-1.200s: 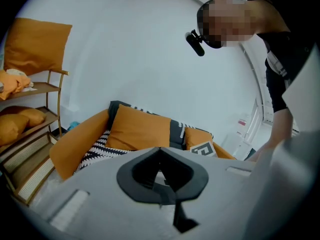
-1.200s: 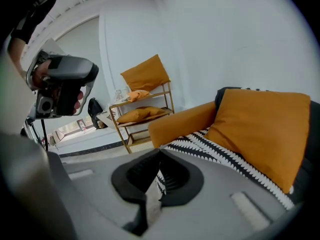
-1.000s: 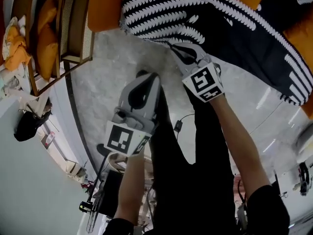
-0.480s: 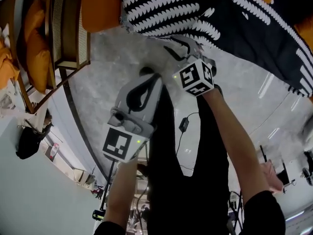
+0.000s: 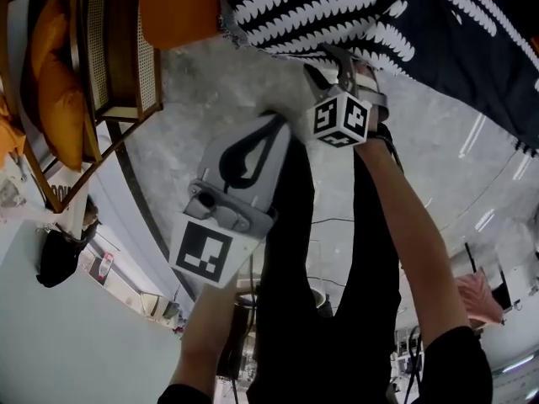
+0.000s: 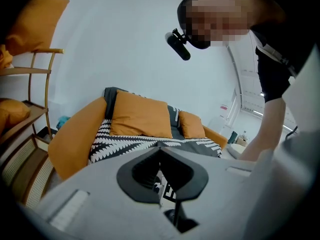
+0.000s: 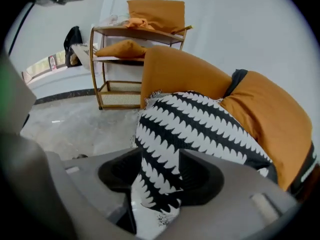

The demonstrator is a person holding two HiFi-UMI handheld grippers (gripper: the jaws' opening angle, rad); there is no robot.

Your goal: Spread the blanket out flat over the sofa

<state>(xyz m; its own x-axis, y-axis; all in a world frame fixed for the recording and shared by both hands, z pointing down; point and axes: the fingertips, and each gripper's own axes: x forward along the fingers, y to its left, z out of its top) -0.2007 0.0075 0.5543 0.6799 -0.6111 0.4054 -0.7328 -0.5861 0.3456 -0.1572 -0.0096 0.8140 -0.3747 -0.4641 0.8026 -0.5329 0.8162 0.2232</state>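
Note:
The black-and-white patterned blanket [image 5: 354, 11] lies over the orange sofa [image 5: 177, 11] and hangs down its front. In the right gripper view a corner of the blanket [image 7: 200, 129] hangs between the jaws of my right gripper [image 7: 162, 176]. Those jaws have just been opening and stand wide, with no pad pressing the cloth. In the head view the right gripper [image 5: 338, 67] sits just below the blanket's edge. My left gripper [image 5: 280, 121] is lower and to the left over the floor, shut and empty. In its own view the left gripper [image 6: 160, 151] faces the sofa [image 6: 75, 134] and blanket [image 6: 145, 141].
A wooden shelf [image 5: 109, 57] with orange cushions stands left of the sofa, also in the right gripper view [image 7: 135, 49]. Two orange cushions [image 6: 142, 116] lean on the sofa back. The floor [image 5: 194, 116] is grey marble, with a cable [image 5: 328, 221] and the person's dark trouser legs below.
Both grippers have sunk toward the floor in front of the sofa. The right gripper's jaws opened and let go of the blanket corner, and its cube rolled.

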